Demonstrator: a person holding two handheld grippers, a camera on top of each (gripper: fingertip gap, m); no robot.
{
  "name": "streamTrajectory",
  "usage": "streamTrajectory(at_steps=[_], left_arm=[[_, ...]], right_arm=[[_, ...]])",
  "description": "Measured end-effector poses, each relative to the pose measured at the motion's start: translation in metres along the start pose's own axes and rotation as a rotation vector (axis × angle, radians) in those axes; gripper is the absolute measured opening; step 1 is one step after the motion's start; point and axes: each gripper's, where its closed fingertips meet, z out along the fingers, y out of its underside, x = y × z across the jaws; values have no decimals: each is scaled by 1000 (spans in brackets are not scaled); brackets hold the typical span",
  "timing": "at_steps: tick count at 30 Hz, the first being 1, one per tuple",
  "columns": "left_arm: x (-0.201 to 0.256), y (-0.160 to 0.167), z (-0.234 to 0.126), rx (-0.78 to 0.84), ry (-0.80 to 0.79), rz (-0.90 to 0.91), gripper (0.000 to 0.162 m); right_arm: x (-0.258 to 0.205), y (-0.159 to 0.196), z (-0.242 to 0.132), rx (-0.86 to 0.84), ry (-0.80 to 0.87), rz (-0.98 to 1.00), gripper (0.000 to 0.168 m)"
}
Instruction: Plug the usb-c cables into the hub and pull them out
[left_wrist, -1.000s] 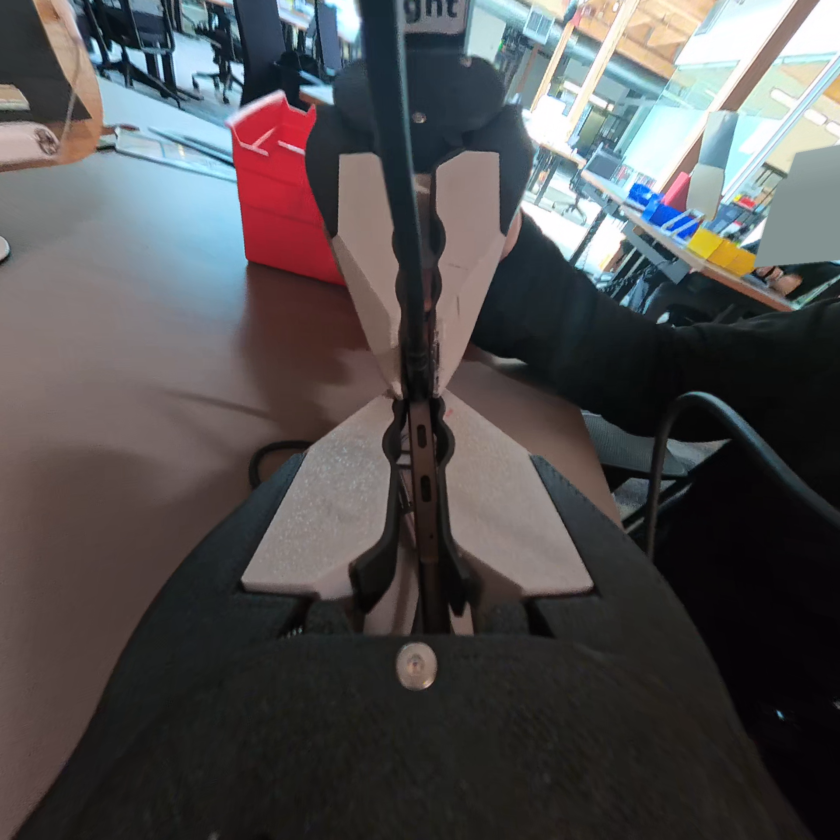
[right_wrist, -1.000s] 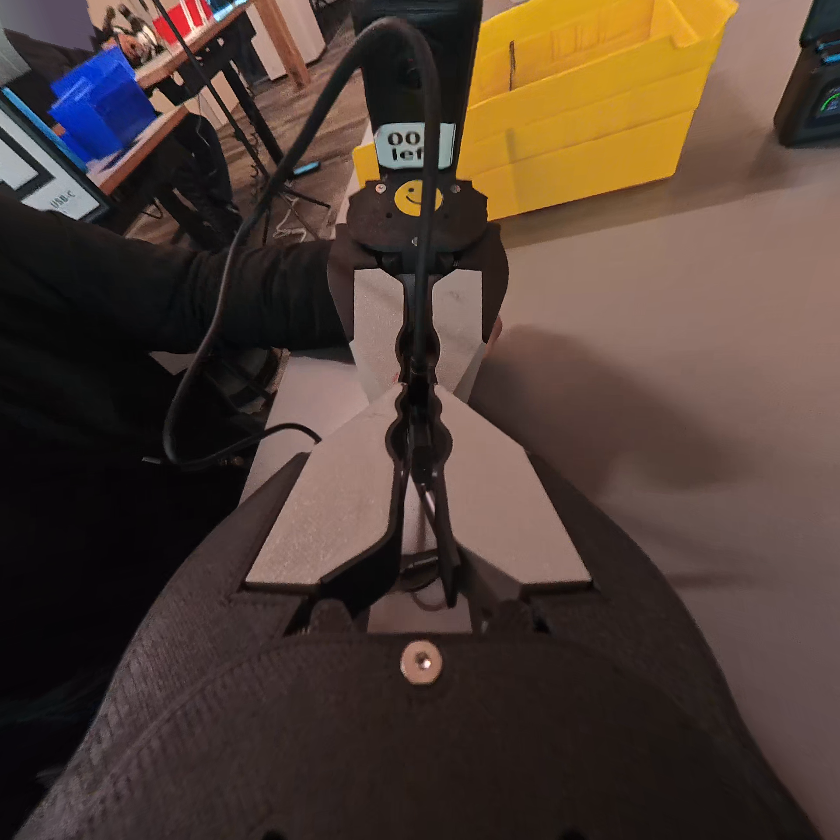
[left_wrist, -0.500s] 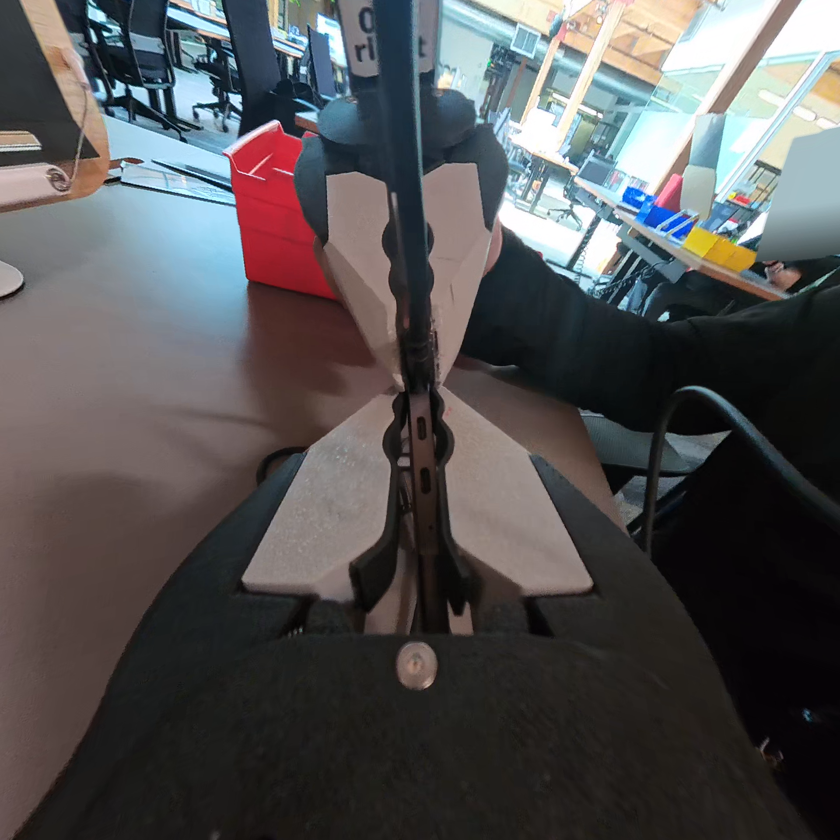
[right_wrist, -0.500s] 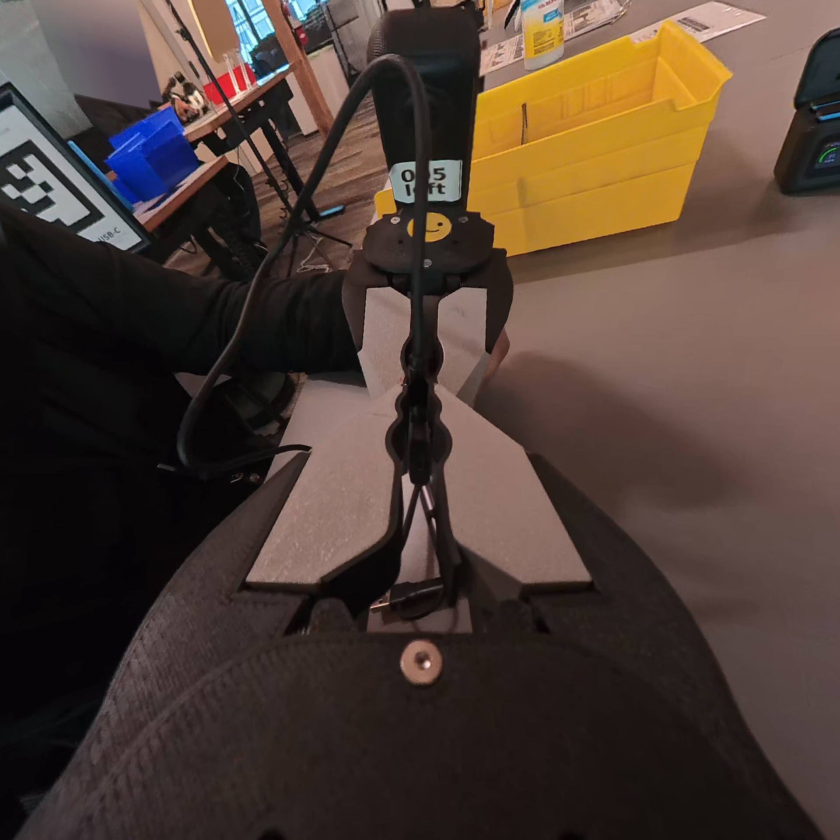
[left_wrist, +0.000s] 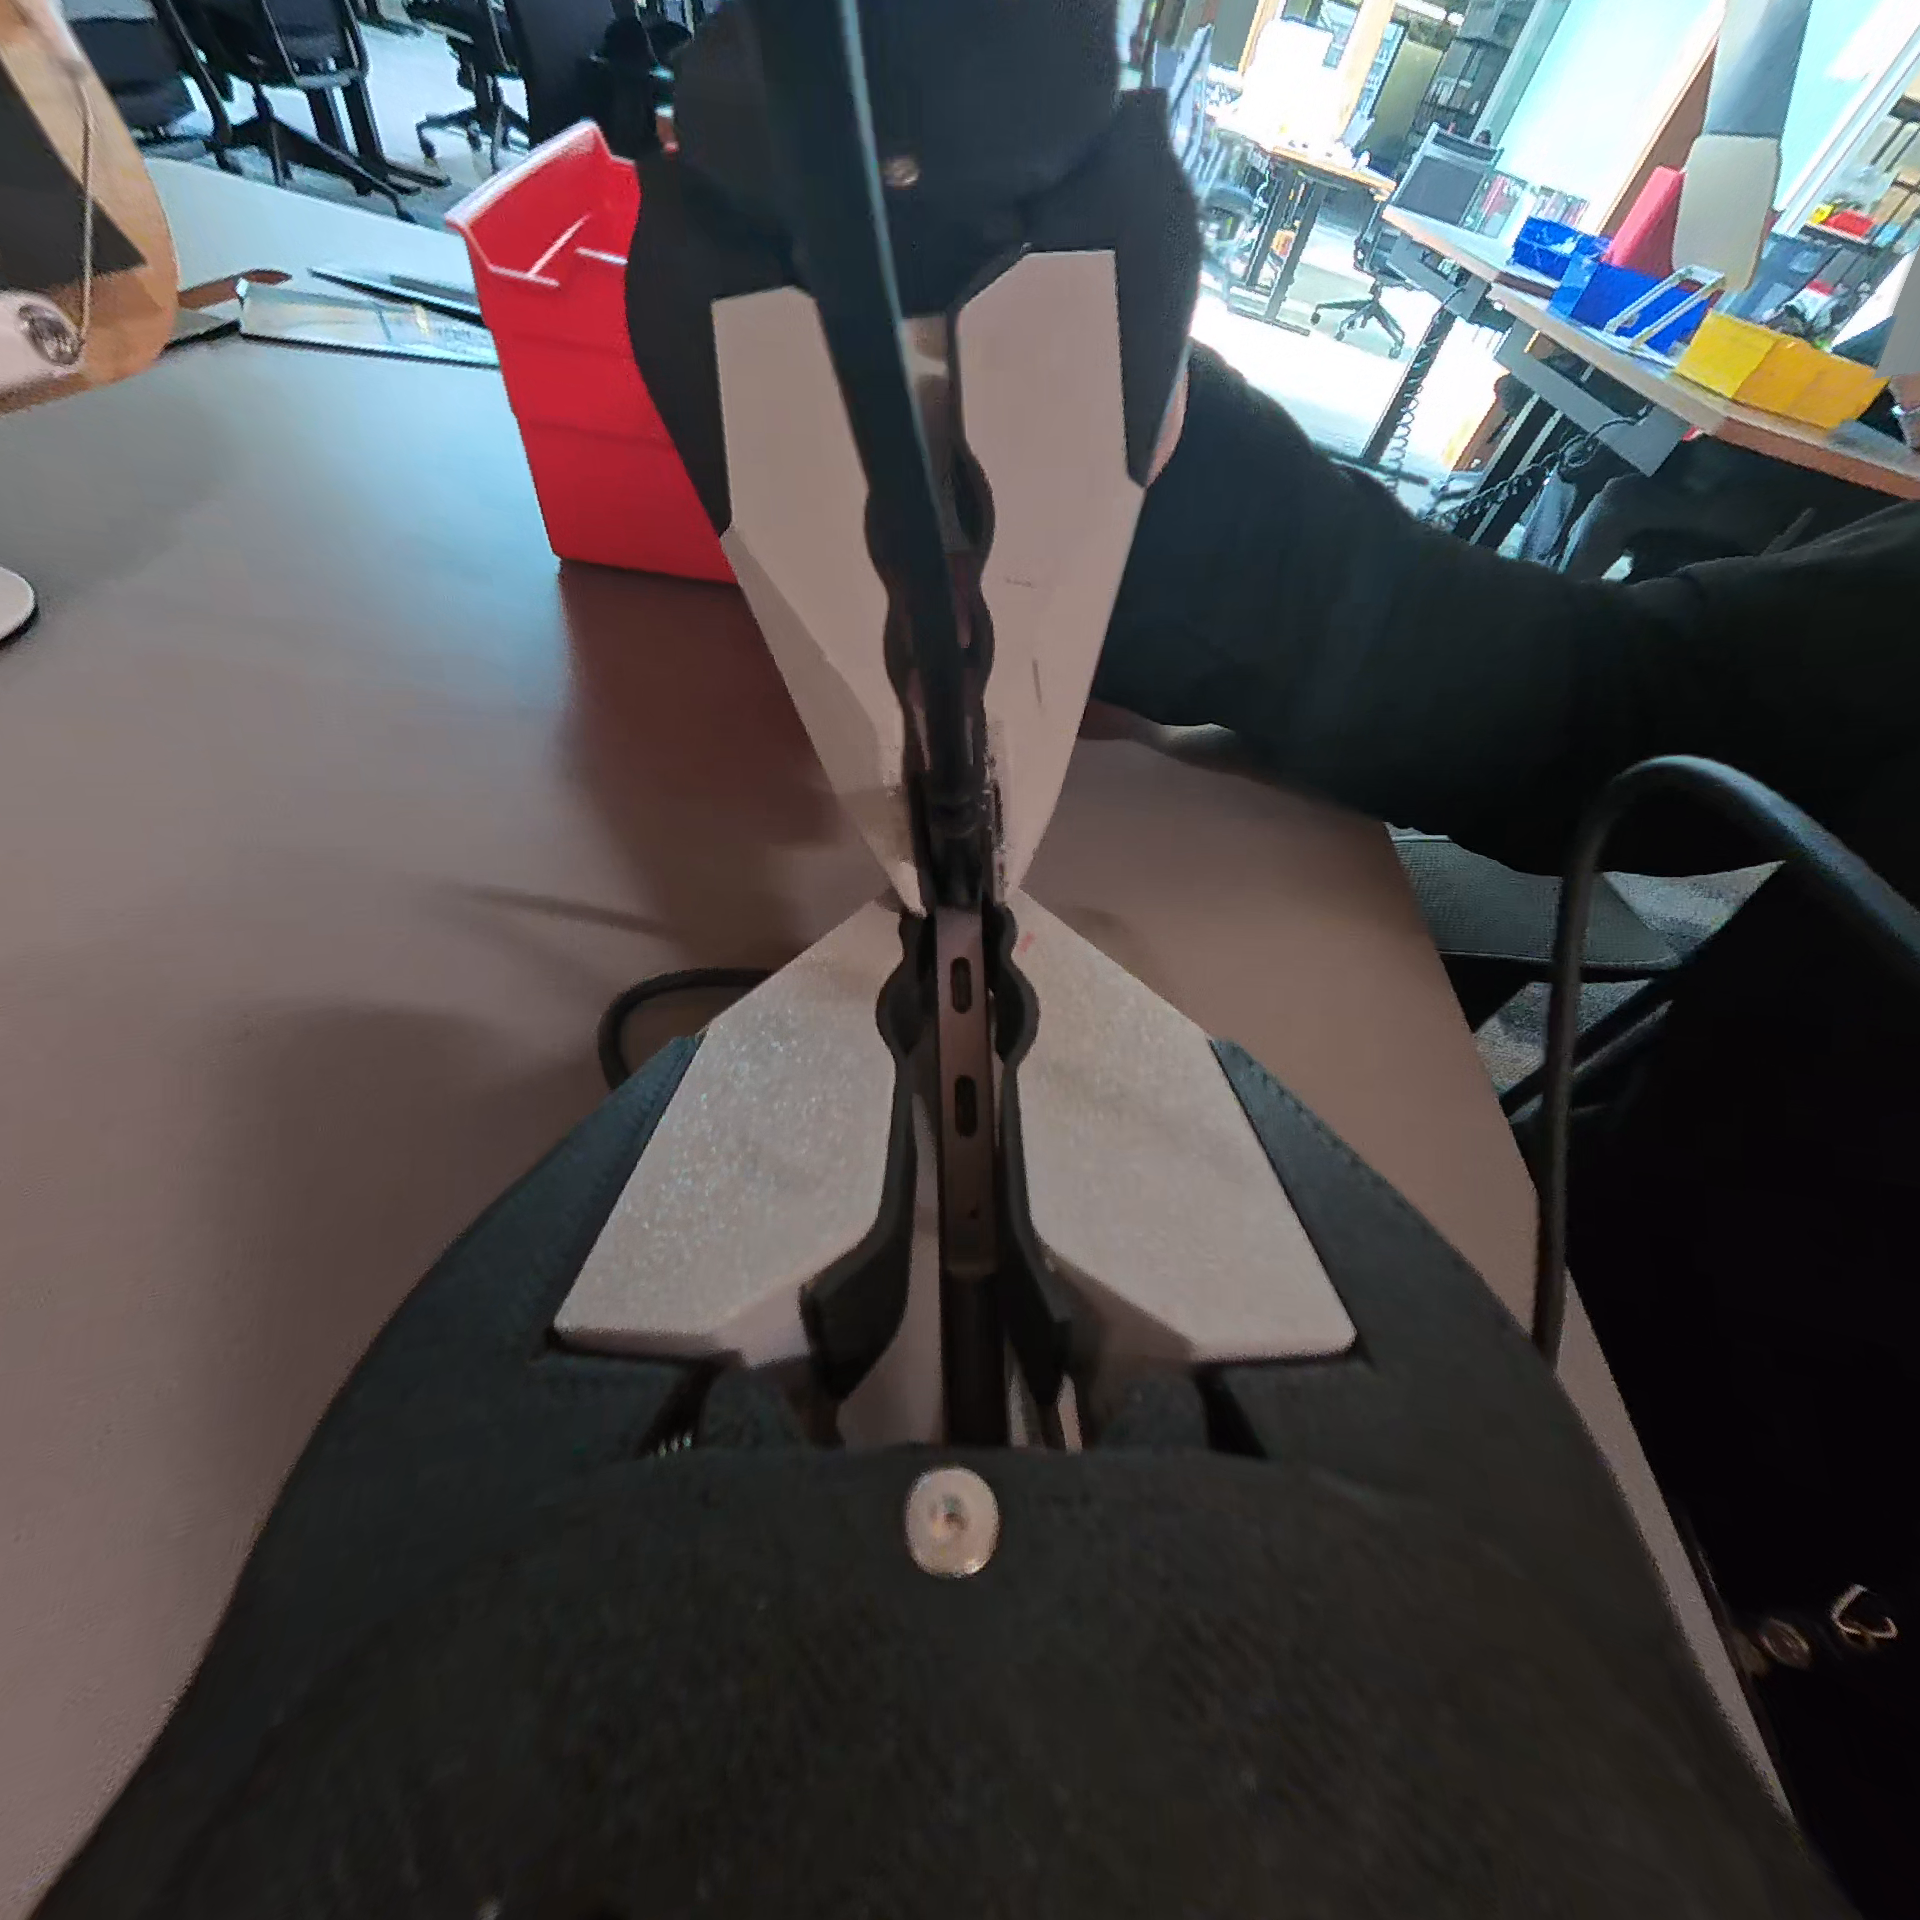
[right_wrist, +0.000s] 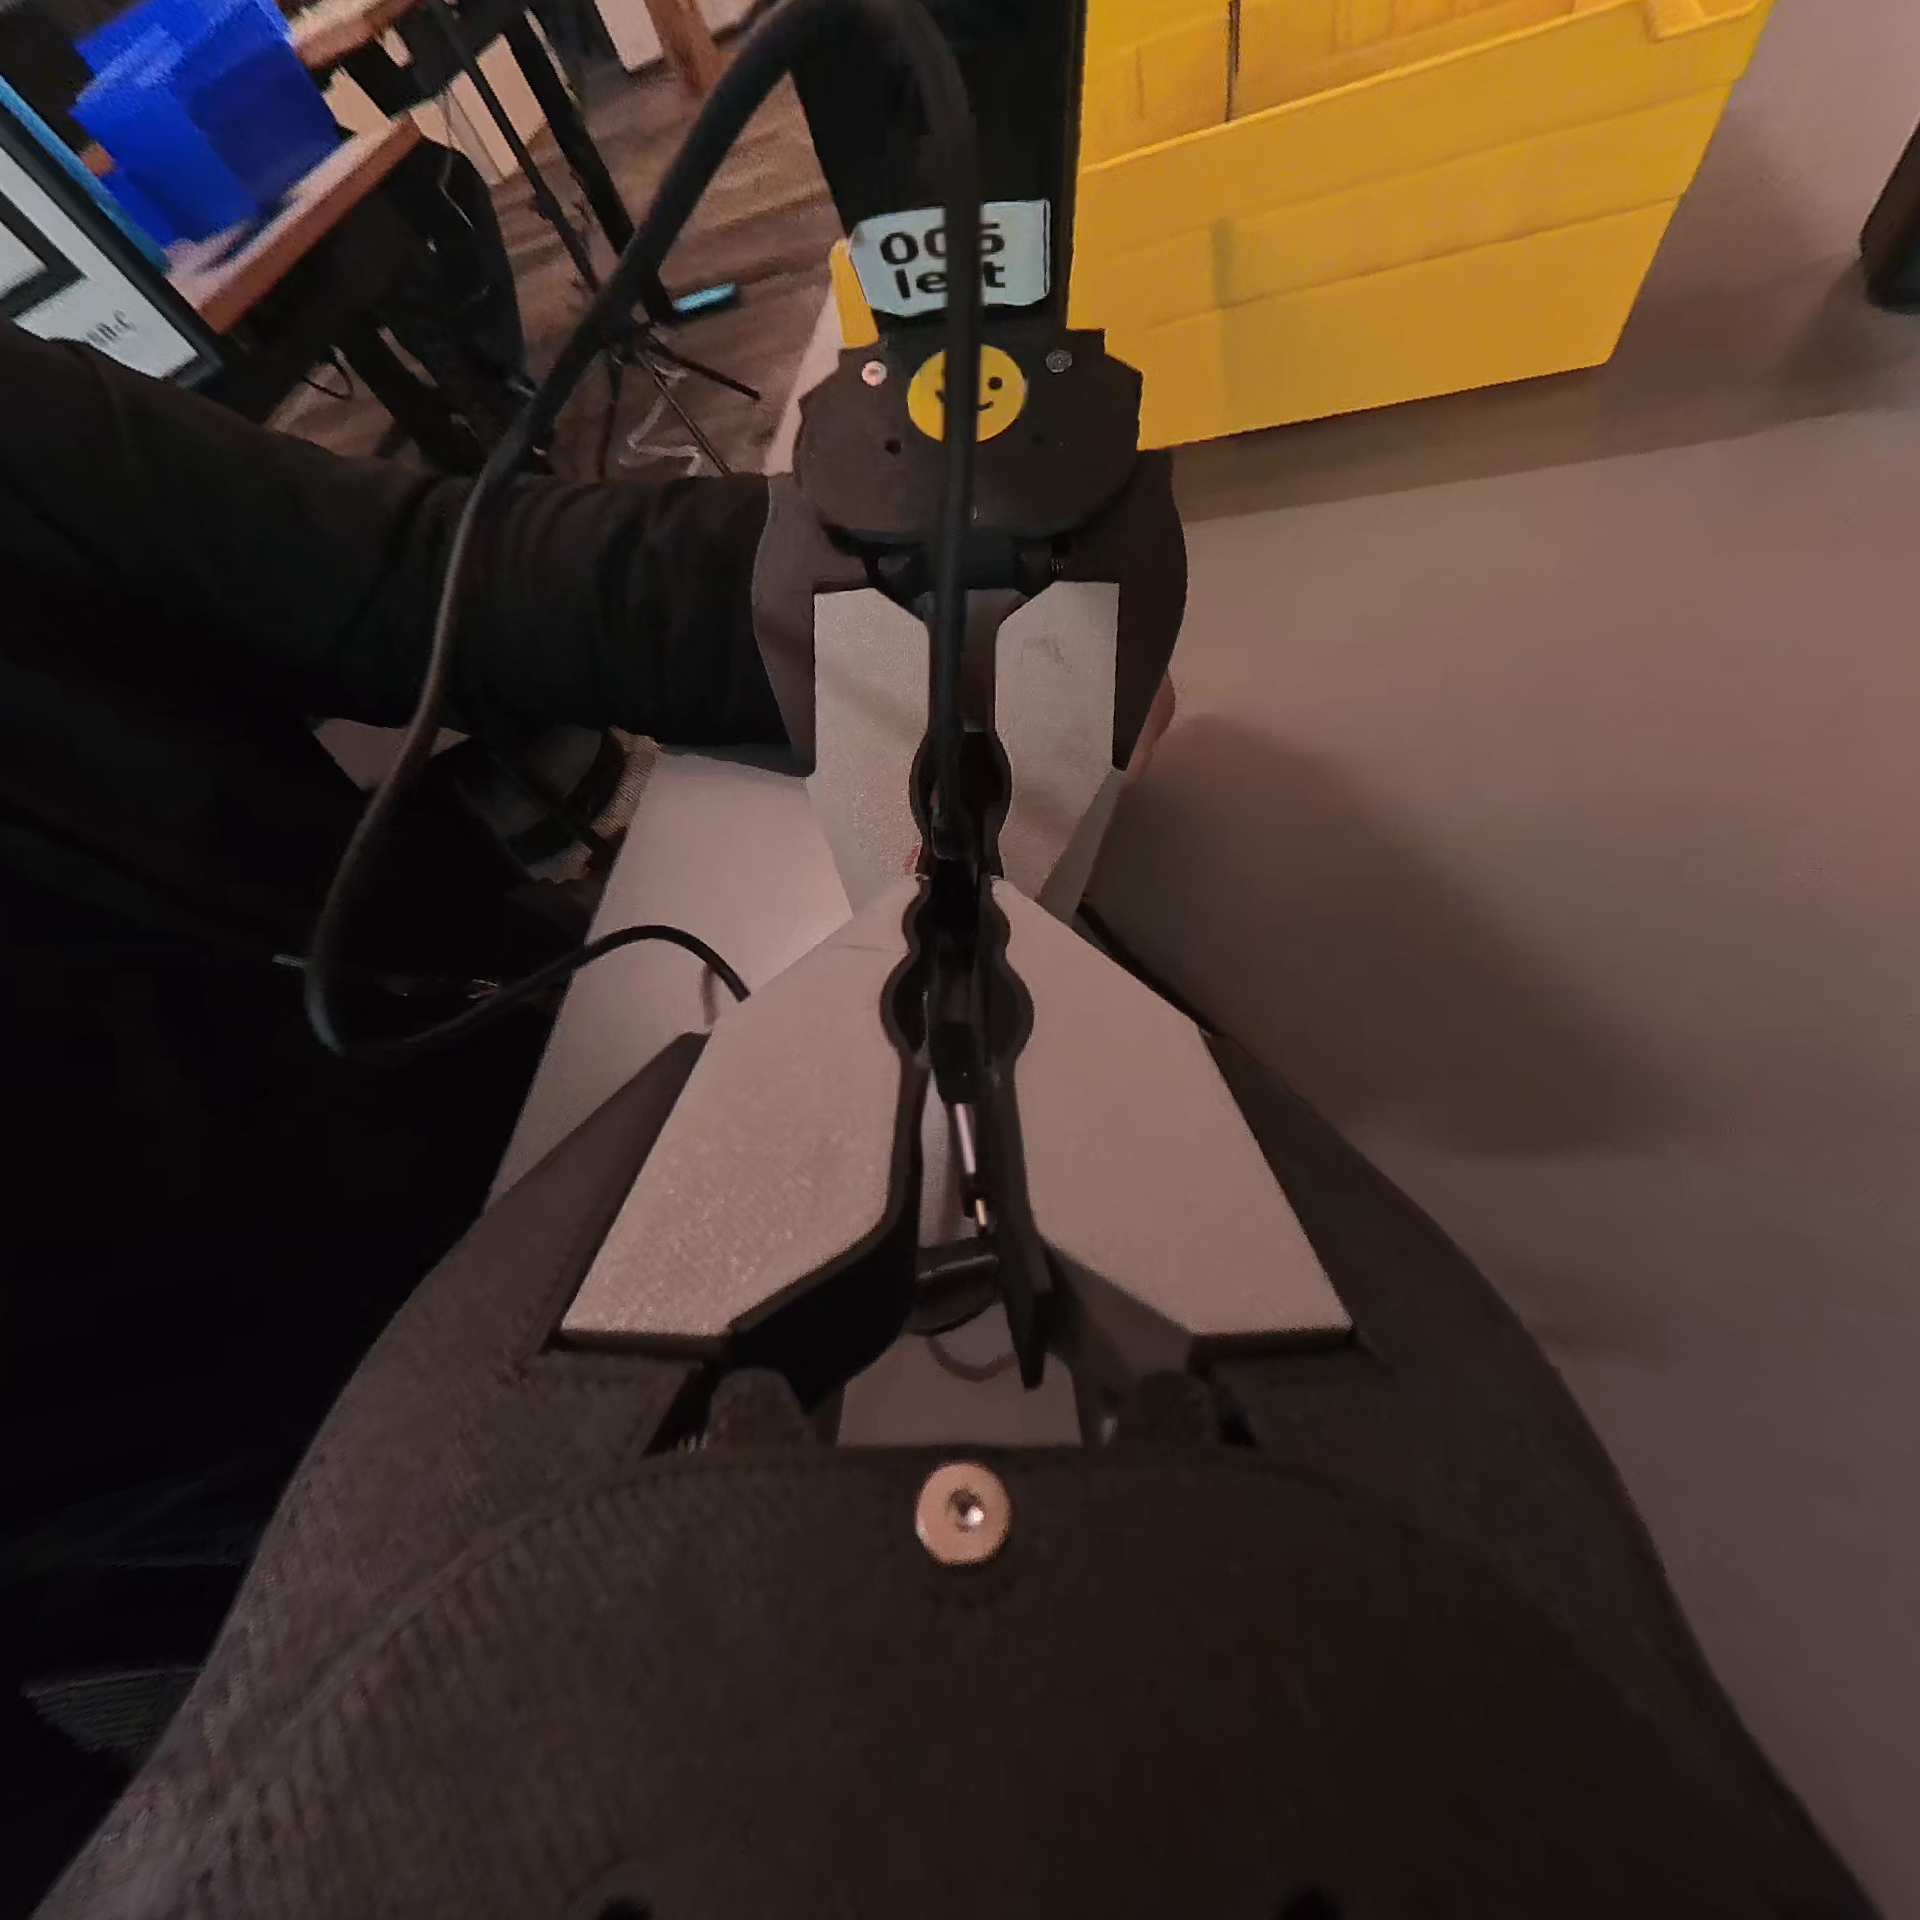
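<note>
Hub: your left gripper (left_wrist: 961, 920) is clamped on the slim dark-grey metal hub (left_wrist: 964, 1081), held edge-on above the brown table (left_wrist: 312, 831).
Cable: your right gripper (right_wrist: 956, 904) pinches the black USB-C cable (right_wrist: 940, 623) at its plug, tip to tip with the hub.
Handling: hub rigid, light, smooth-sided; grip its flat faces. Cable limp; hold the stiff plug body, not the cord.
Axis: hub's long axis runs along your left fingers, its slot ports facing up toward the camera.

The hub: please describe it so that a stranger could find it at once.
In the left wrist view, find the left gripper at the bottom. The hub is the thin grey metal bar clamped edge-on between its fingers; oval ports along its edge set it apart.
</note>
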Motion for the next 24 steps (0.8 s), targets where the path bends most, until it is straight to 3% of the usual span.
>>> streamTrajectory(at_steps=[11,15,24], left_arm=[[-13,-6,-10,68,-59,-76,7],[-13,-22,-17,177,-56,-87,7],[-21,-29,-29,218,-110,-104,7]], right_arm=[[13,-13,5,81,58,22,2],[12,-30,3,198,58,27,2],[20,-49,4,409,55,69,2]])
